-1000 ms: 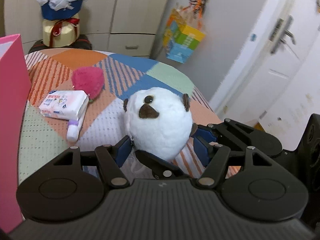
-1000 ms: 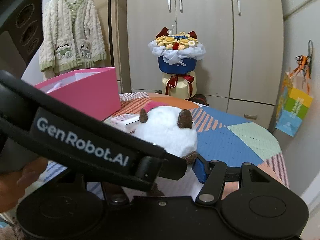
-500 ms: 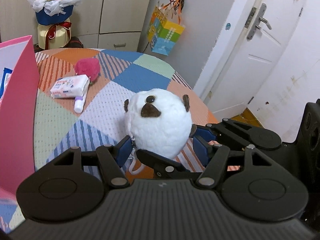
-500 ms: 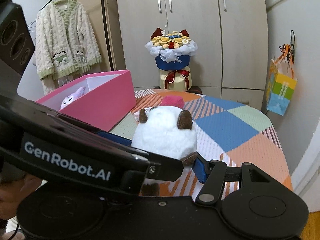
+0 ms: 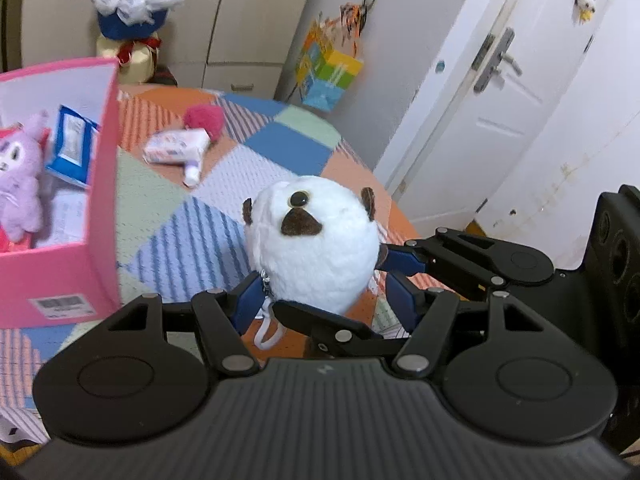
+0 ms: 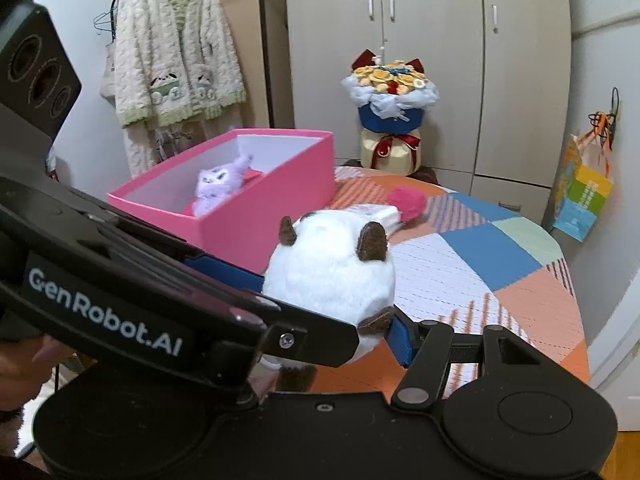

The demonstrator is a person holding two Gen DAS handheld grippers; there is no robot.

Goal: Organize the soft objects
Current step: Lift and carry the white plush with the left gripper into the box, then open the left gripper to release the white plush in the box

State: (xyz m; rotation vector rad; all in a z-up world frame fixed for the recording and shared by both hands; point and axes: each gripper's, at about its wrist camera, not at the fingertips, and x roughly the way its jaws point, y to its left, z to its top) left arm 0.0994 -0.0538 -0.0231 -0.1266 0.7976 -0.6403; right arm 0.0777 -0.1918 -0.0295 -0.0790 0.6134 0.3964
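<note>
A round white plush toy point(image 5: 316, 248) with brown ears and nose hangs above the patchwork table. My left gripper point(image 5: 324, 296) is shut on its lower sides with both blue pads. My right gripper point(image 6: 332, 336) is shut on the same white plush toy point(image 6: 332, 272); its right blue pad point(image 6: 398, 338) presses the toy, and its left finger is hidden behind the left gripper's body. The open pink box point(image 5: 100, 200) stands to the left and holds a purple plush point(image 5: 20, 184) and a blue packet point(image 5: 72, 144). A pink pom-pom point(image 5: 204, 118) lies further back on the table.
A tissue pack point(image 5: 176, 148) and a small white tube point(image 5: 192, 170) lie beside the pom-pom. A bouquet point(image 6: 390, 92) stands behind the table by the wardrobe. The table's right edge point(image 6: 576, 320) drops off near a white door point(image 5: 500, 92).
Both grippers have lifted the white plush and drawn back from the far side of the table. The pink box now shows its inside with the purple plush.
</note>
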